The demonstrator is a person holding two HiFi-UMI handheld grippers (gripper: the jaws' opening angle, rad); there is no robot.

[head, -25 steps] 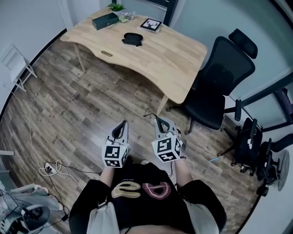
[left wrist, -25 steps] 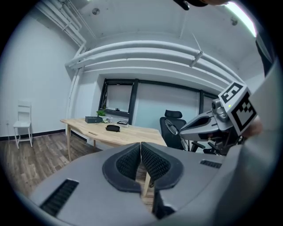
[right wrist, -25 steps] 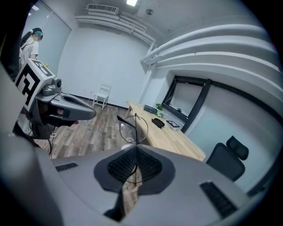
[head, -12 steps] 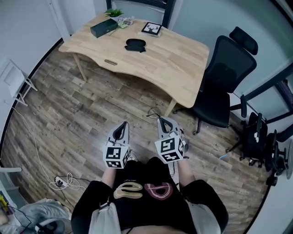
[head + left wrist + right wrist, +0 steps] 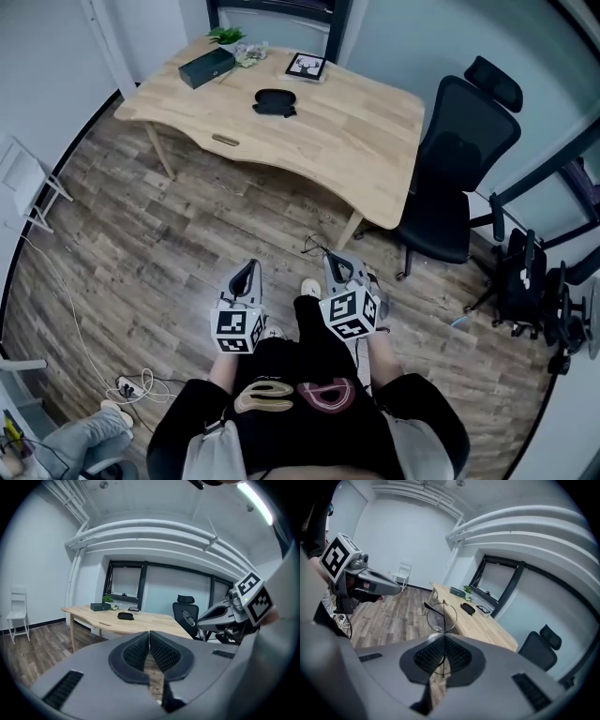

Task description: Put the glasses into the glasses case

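The black glasses case [image 5: 274,101] lies closed on the wooden table [image 5: 356,131], far ahead of both grippers. It shows as a small dark shape in the left gripper view [image 5: 125,616] and in the right gripper view [image 5: 467,608]. My right gripper [image 5: 330,260] is shut on thin wire-rimmed glasses [image 5: 442,617], which stick out past its pads [image 5: 429,656]. In the head view the glasses [image 5: 316,248] are a faint wire at the jaw tips. My left gripper [image 5: 249,266] is shut with nothing in it, its pads [image 5: 136,651] pressed together.
On the table's far end stand a dark box [image 5: 206,67], a small plant [image 5: 226,37] and a framed picture [image 5: 307,67]. A black office chair [image 5: 459,159] stands right of the table. Cables [image 5: 131,384] lie on the wood floor, and a person's leg [image 5: 80,436] shows at lower left.
Both grippers have moved forward over the floor toward the table, still shut, the right one keeping the glasses. A person's leg has come into view at lower left.
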